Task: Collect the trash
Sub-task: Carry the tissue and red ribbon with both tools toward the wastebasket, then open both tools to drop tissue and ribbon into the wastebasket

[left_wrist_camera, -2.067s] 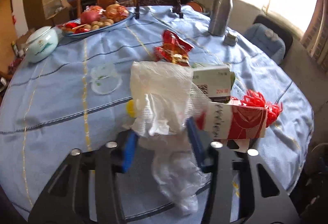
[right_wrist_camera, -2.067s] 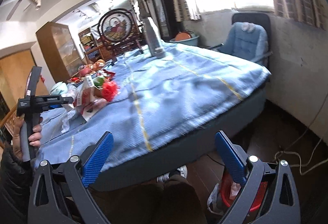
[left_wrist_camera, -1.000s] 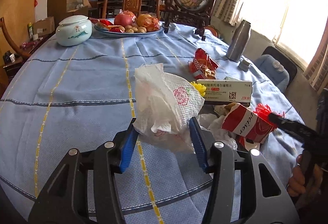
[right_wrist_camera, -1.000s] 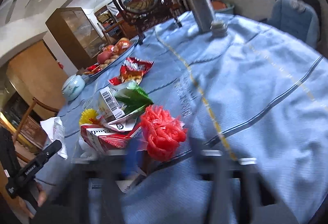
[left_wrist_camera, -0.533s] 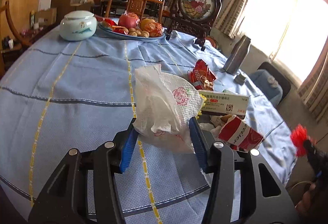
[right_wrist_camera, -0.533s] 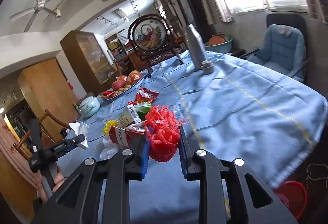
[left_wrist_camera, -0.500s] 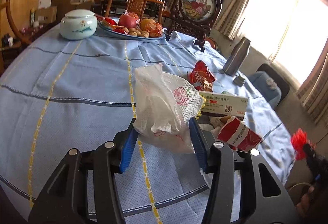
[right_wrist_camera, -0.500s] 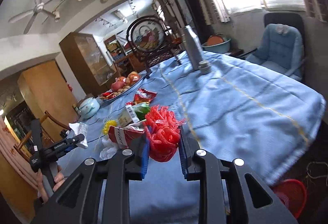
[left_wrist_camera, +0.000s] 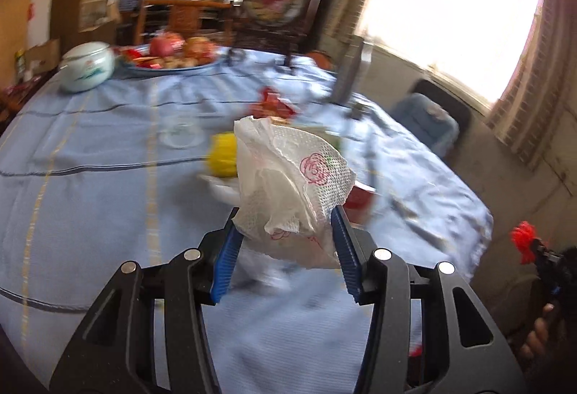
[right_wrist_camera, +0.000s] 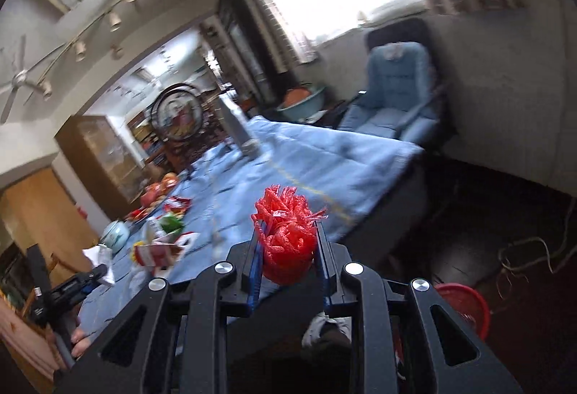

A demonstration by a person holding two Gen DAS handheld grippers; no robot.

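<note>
Left gripper: the left gripper (left_wrist_camera: 285, 246) is clamped on a crumpled white tissue (left_wrist_camera: 288, 184) printed with a rose, held clear above the near part of the table (left_wrist_camera: 90, 184).
Right gripper: the right gripper (right_wrist_camera: 288, 249) is squeezed tight on a bunch of red mesh netting (right_wrist_camera: 286, 231), carried off the near right edge of the table, over the dark floor.
Bin: a red bin (right_wrist_camera: 465, 307) stands on the floor at lower right in the right wrist view, just beyond that gripper; it is the likely drop point.
Done so far: two pieces of trash are lifted and in hand; neither is in the bin yet.
Left to do: a red-and-white carton (right_wrist_camera: 158, 255), a yellow item (left_wrist_camera: 223, 156), a red snack packet (left_wrist_camera: 272, 105) and what seems a green wrapper (right_wrist_camera: 169, 224) lie mid-table, though blur makes the count uncertain.
Change from earlier: half a second ago the right gripper faced level across the table; it has since swung down and right, bringing the bin closer. The left gripper's hold is unchanged, but its view has turned and blurred.
</note>
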